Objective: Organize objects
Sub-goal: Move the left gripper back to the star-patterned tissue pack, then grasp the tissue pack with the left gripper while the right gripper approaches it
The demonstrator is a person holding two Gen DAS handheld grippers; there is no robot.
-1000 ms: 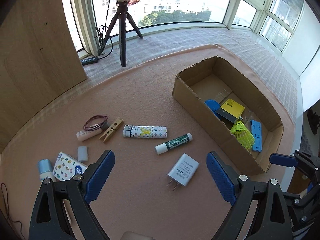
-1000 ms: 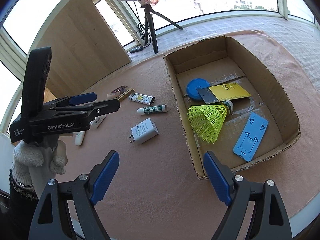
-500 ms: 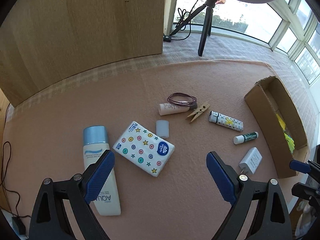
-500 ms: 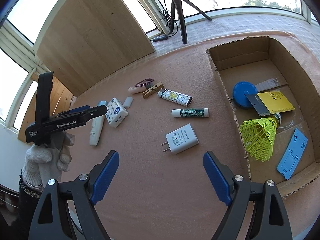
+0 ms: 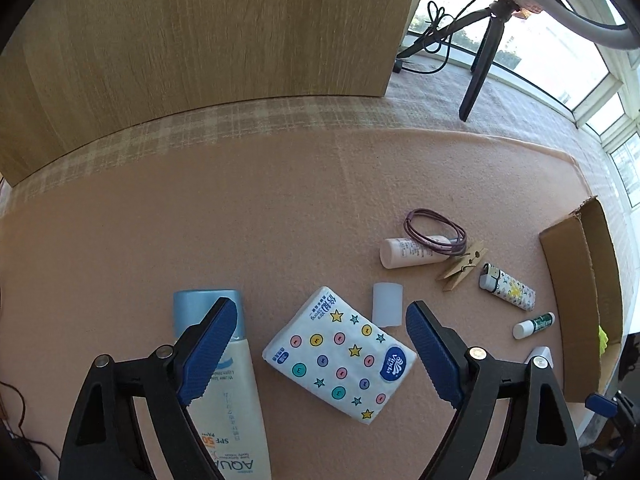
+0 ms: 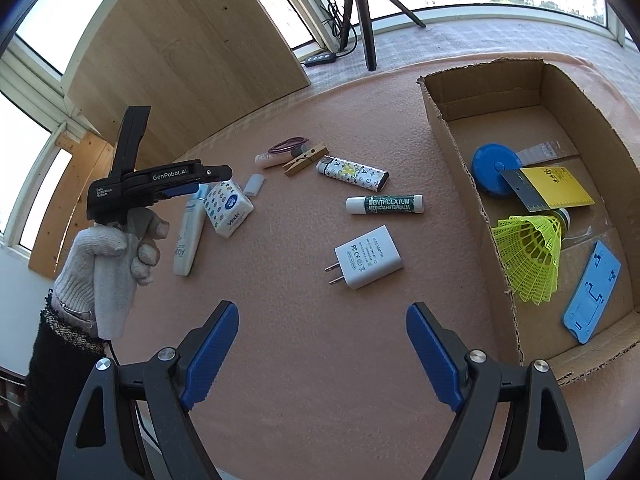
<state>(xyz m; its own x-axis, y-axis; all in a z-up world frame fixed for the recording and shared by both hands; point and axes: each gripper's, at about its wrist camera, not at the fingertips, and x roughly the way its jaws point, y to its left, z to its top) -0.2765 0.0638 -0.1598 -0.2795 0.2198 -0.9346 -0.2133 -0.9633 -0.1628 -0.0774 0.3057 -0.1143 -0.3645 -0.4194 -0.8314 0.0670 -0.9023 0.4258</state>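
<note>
Over to the cardboard box (image 6: 452, 128) at the right wrist view's three o'clock: inside lie a blue round tape measure (image 6: 490, 166), a yellow-labelled scraper (image 6: 554, 188), a neon-yellow shuttlecock (image 6: 528, 256) and a blue phone stand (image 6: 592, 296), all flat on the bottom.

Now the left gripper (image 5: 316, 350), jaws wide apart and just closing a little, hangs over the star-patterned Vinda tissue pack (image 5: 340, 354), which sits between the blue pads, touched by neither. The AQUA sunscreen bottle (image 5: 224, 392) lies under the seven o'clock finger; a translucent cap (image 5: 387, 305) sits at one o'clock from the pack. Further toward two o'clock: small white tube (image 5: 412, 253) with purple hair ties (image 5: 434, 232) looped over it, wooden clothespin (image 5: 462, 266), patterned lighter (image 5: 507, 287), Mentholatum lip balm (image 5: 534, 325).

The right gripper (image 6: 322, 354) is released too, empty, with the white USB charger (image 6: 368, 258) lying at twelve o'clock beyond its tips. A gloved hand (image 6: 116, 256) holds the left tool at nine o'clock.

Everything rests on a pink felt mat (image 6: 320, 320) over checked cloth, with a wooden panel (image 5: 200, 48), a tripod (image 6: 360, 8) and bright bay windows beyond
</note>
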